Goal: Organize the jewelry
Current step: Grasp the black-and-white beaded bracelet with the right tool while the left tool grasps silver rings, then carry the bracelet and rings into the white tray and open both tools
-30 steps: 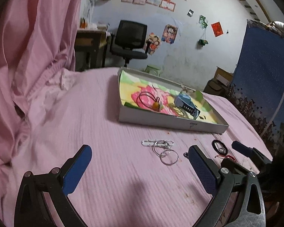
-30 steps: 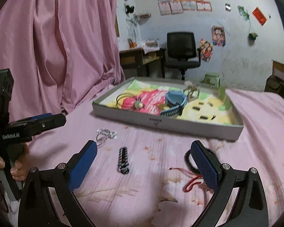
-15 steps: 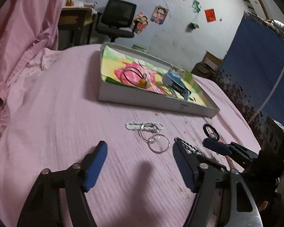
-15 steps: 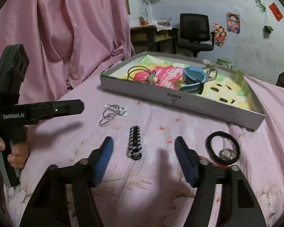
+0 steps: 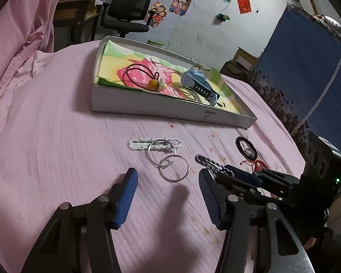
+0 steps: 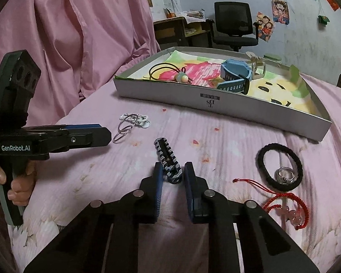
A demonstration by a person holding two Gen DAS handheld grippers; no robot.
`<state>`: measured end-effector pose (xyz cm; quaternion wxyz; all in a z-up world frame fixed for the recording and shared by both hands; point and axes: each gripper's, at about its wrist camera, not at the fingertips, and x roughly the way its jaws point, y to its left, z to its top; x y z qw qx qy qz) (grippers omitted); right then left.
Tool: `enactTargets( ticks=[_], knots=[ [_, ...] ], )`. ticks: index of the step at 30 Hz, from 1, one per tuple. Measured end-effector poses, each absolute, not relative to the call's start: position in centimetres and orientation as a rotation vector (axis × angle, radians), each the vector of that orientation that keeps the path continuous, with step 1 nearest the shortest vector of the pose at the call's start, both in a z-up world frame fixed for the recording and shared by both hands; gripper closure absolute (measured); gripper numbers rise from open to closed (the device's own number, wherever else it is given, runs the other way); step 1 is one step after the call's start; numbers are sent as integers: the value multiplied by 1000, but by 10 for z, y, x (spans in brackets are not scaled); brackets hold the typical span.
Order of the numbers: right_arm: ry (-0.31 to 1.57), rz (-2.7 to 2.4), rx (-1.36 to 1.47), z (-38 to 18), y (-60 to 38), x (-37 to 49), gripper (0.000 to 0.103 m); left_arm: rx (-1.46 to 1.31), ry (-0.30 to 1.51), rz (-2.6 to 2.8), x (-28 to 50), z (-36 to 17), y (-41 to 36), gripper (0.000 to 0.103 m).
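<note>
Jewelry lies scattered on the pink bedsheet (image 6: 227, 134) in front of a shallow grey cardboard box (image 6: 238, 104), whose floor is lined with a bright floral paper. In the box sit a blue strap watch (image 6: 235, 75) and a dark cord loop with an orange bead (image 5: 145, 77). On the sheet, a black-and-silver link bracelet (image 6: 168, 159) lies lengthwise; the right gripper (image 6: 172, 175) has just been closing, and its blue fingers (image 6: 158, 182) now flank the bracelet's near end, apparently pinching it (contact on the pads looks real but is hard to confirm). To its right lie a black elastic hair band (image 6: 279, 167) with a silver ring (image 6: 285, 175) inside it, and a red braided cord bracelet with pink beads (image 6: 284, 204). The left gripper (image 5: 168, 195) has also been closing; its fingers (image 5: 127, 195) stand half spread, with nothing between them, just short of two linked silver rings (image 5: 168, 161) that overlap a white perforated strip (image 5: 143, 144).
</note>
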<state>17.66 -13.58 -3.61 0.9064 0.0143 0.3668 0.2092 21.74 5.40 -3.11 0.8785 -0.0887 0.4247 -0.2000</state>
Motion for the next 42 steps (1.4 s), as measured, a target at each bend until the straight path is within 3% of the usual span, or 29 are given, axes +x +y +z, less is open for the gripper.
enactTargets(
  ticks=[4, 14, 33, 42],
  knots=[
    [755, 425, 34, -37, -136, 176, 88, -141, 915, -390, 226, -33, 44, 50],
    [754, 422, 57, -39, -140, 176, 88, -98, 951, -340, 237, -38, 37, 76],
    [673, 394, 125, -36, -155, 166, 89, -101, 845, -372, 200, -34, 40, 77],
    [562, 361, 162, -25, -167, 152, 89, -105, 731, -380, 189, -2, 34, 77]
  ],
)
